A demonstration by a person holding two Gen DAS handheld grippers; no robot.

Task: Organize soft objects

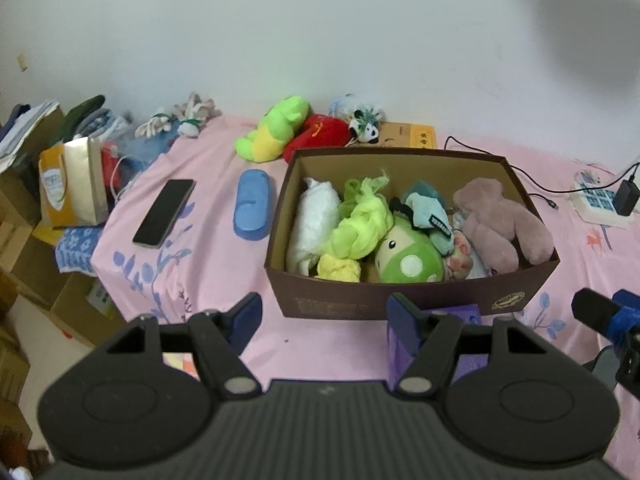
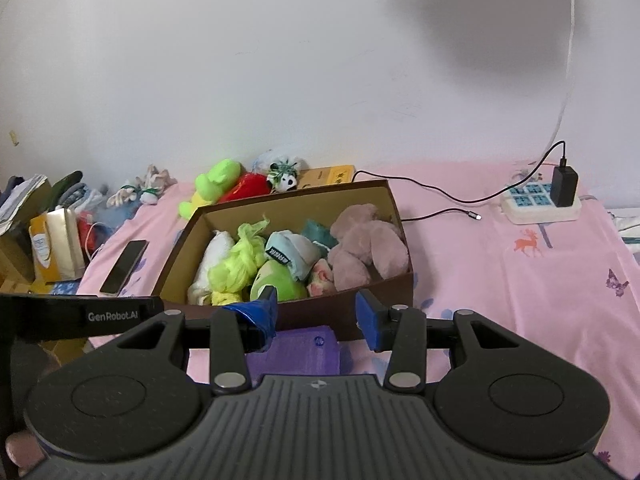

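A brown cardboard box (image 1: pixel 360 304) (image 2: pixel 384 284) sits on the pink bed. It holds several soft toys: a white one (image 1: pixel 316 216), a lime mesh ball (image 1: pixel 360 224), a green spotted plush (image 1: pixel 408 256) and a pink bear (image 1: pixel 500 220) (image 2: pixel 364 240). Behind the box lie a green plush (image 1: pixel 276 128) (image 2: pixel 212 184), a red plush (image 1: pixel 320 134) and a small panda (image 1: pixel 366 126). A blue slipper (image 1: pixel 252 208) lies left of the box. My left gripper (image 1: pixel 324 316) is open and empty before the box. My right gripper (image 2: pixel 316 312) is open and empty over a purple block (image 2: pixel 296 350).
A phone (image 1: pixel 164 212) (image 2: pixel 124 266) lies on the sheet left of the box. A power strip (image 2: pixel 540 204) with a charger and black cable sits at the right. Bags and cardboard boxes (image 1: pixel 68 184) crowd the floor at the left. A yellow book (image 1: pixel 408 136) lies behind the box.
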